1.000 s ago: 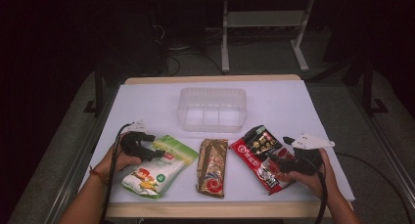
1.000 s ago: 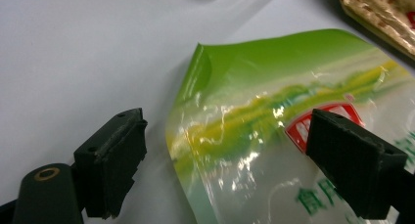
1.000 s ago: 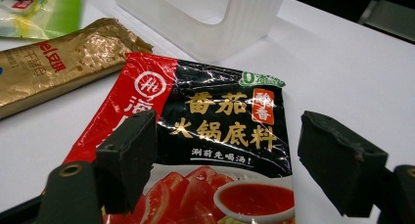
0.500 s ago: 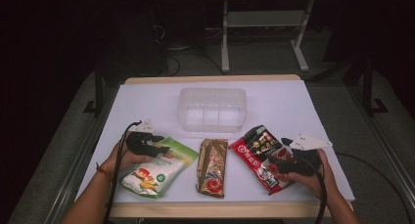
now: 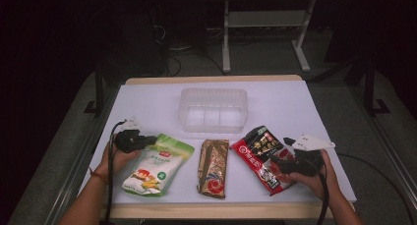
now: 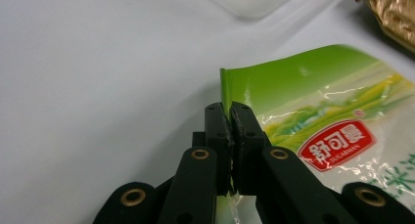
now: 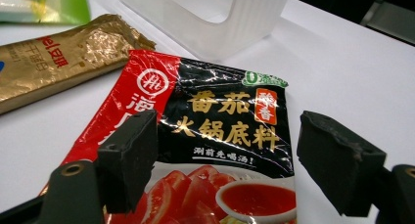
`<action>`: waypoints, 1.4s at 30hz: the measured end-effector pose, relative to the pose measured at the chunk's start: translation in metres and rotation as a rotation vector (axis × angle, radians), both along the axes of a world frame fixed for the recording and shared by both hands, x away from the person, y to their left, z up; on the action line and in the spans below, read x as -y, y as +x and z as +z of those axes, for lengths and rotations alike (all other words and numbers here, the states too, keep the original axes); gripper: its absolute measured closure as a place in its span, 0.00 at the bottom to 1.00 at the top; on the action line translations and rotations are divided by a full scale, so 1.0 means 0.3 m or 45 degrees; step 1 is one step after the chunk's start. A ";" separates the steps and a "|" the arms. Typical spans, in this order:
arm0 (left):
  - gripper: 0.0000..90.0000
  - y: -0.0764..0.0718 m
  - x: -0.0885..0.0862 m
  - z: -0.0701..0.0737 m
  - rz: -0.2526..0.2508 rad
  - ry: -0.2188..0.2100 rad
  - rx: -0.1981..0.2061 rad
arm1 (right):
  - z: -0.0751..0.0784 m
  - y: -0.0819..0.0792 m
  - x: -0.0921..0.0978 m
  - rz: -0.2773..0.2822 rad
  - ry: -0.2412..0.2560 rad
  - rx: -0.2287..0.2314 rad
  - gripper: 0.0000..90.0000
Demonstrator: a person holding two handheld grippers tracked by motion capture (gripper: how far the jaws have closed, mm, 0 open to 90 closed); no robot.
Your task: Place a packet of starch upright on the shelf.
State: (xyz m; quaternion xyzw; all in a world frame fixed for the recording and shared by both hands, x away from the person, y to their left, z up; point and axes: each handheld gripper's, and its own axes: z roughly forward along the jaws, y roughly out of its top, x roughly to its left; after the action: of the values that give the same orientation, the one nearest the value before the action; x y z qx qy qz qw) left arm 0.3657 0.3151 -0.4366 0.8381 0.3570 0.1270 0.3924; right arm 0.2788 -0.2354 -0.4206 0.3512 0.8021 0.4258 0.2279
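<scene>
All three packets lie on the counter near the person, and the clear plastic box farther back seems empty, so I judge the packing has hardly begun. The left tongs are closed on the far corner of the green packet, at the left. The right tongs stand apart over the red-and-black packet, at the right; the gold packet lies untouched between them.

Glossy crinkly plastic green pouch & red pouch, shiny gold foil pack, translucent plastic bin.
</scene>
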 end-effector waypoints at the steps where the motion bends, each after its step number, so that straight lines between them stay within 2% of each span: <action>1: 0.98 -0.006 -0.022 0.003 0.020 -0.006 0.002 | -0.001 0.001 0.001 -0.003 0.003 0.001 0.25; 5: 0.98 -0.041 -0.096 0.013 0.088 -0.071 0.010 | -0.001 0.004 0.002 -0.009 0.005 -0.001 0.25; 6: 0.98 -0.064 -0.120 0.020 0.092 -0.091 0.030 | 0.000 0.005 0.001 -0.003 0.004 0.002 0.25; 7: 0.98 -0.064 -0.120 0.020 0.092 -0.091 0.030 | 0.000 0.005 0.001 -0.003 0.004 0.002 0.25; 11: 0.98 -0.113 -0.149 0.032 0.064 -0.141 0.051 | -0.002 0.007 -0.001 -0.003 0.004 -0.007 0.25; 15: 0.94 -0.139 -0.151 0.016 0.003 -0.126 0.034 | -0.004 0.008 -0.002 -0.004 0.003 -0.013 0.25; 17: 0.92 -0.124 -0.142 -0.005 -0.010 -0.112 0.006 | -0.005 0.010 -0.003 0.002 -0.002 -0.018 0.25; 19: 0.90 -0.118 -0.140 -0.009 -0.018 -0.114 0.000 | -0.006 0.009 -0.005 0.006 -0.004 -0.022 0.25; 21: 0.77 -0.106 -0.132 -0.020 -0.007 -0.082 -0.012 | -0.008 0.009 -0.012 0.017 -0.016 -0.025 0.25; 22: 0.75 -0.100 -0.128 -0.028 0.008 -0.068 -0.022 | -0.010 0.009 -0.012 0.019 -0.021 -0.025 0.25; 25: 0.64 -0.087 -0.122 -0.046 -0.006 -0.064 -0.045 | -0.014 0.011 -0.011 0.020 -0.018 -0.041 0.25; 26: 0.64 -0.080 -0.123 -0.049 -0.016 -0.099 -0.069 | -0.014 0.011 -0.011 0.020 -0.018 -0.041 0.25; 28: 0.54 -0.072 -0.117 -0.050 -0.037 -0.124 -0.093 | -0.017 0.012 -0.005 0.023 -0.016 -0.049 0.25; 29: 0.54 -0.071 -0.113 -0.050 -0.046 -0.148 -0.108 | -0.017 0.012 -0.005 0.023 -0.016 -0.049 0.25; 30: 0.49 -0.071 -0.108 -0.050 -0.059 -0.171 -0.114 | -0.017 0.012 -0.005 0.022 -0.021 -0.050 0.25; 32: 0.37 -0.072 -0.096 -0.052 -0.081 -0.181 -0.123 | -0.018 0.012 -0.004 0.026 -0.011 -0.065 0.25; 36: 0.35 -0.070 -0.071 -0.054 -0.092 -0.198 -0.151 | -0.020 0.014 -0.004 0.029 -0.010 -0.069 0.25; 39: 0.37 -0.071 -0.049 -0.057 -0.106 -0.210 -0.160 | -0.019 0.015 -0.005 0.034 -0.010 -0.075 0.25; 40: 0.40 -0.072 -0.044 -0.056 -0.103 -0.202 -0.157 | -0.019 0.016 -0.005 0.039 -0.011 -0.074 0.25; 42: 0.54 -0.078 -0.034 -0.055 -0.084 -0.172 -0.137 | -0.019 0.016 -0.006 0.043 -0.010 -0.074 0.25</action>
State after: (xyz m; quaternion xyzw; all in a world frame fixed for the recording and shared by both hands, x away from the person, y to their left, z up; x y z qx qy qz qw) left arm 0.3422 0.3254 -0.4531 0.8267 0.3573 0.0445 0.4324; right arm 0.2835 -0.2335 -0.4262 0.3488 0.8158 0.4163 0.1987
